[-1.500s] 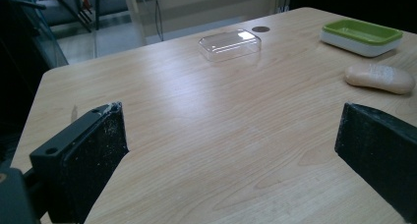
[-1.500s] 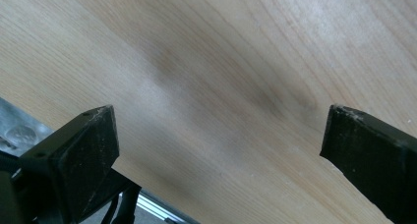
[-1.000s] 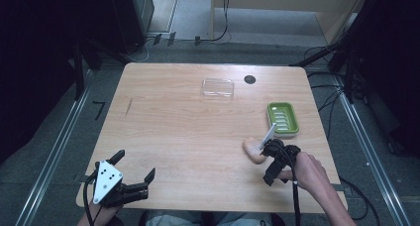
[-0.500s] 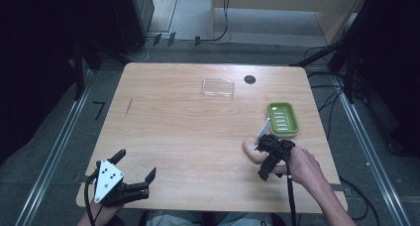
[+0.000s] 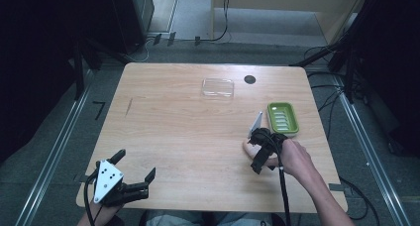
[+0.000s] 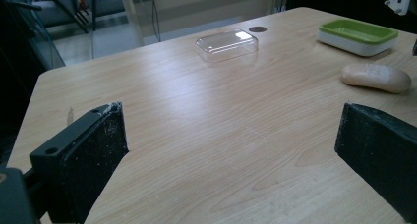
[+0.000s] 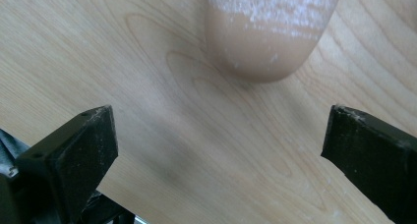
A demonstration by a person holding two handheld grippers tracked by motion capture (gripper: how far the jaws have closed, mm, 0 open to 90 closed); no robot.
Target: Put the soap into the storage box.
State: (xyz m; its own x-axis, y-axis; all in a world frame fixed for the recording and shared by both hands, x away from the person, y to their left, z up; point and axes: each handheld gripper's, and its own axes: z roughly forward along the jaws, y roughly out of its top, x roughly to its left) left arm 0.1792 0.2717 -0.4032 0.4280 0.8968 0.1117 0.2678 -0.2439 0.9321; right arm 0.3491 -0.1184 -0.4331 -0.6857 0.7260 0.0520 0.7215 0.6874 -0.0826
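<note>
Over the table's right half: right gripper (image 5: 255, 149) spread wide, tilted down, soap bar (image 7: 268, 30) just ahead at twelve o'clock, untouched, bare wood between the jaws. Green soap dish (image 5: 283, 118) near at one o'clock, clear lid (image 5: 218, 87) farther off at eleven. Down at seven o'clock, near the table (image 5: 173, 132) edge: left gripper (image 5: 133, 174) idle, equally wide.

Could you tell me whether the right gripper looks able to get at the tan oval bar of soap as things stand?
Probably yes: the right gripper is open right at the tan oval bar of soap, with bare tabletop between.
</note>
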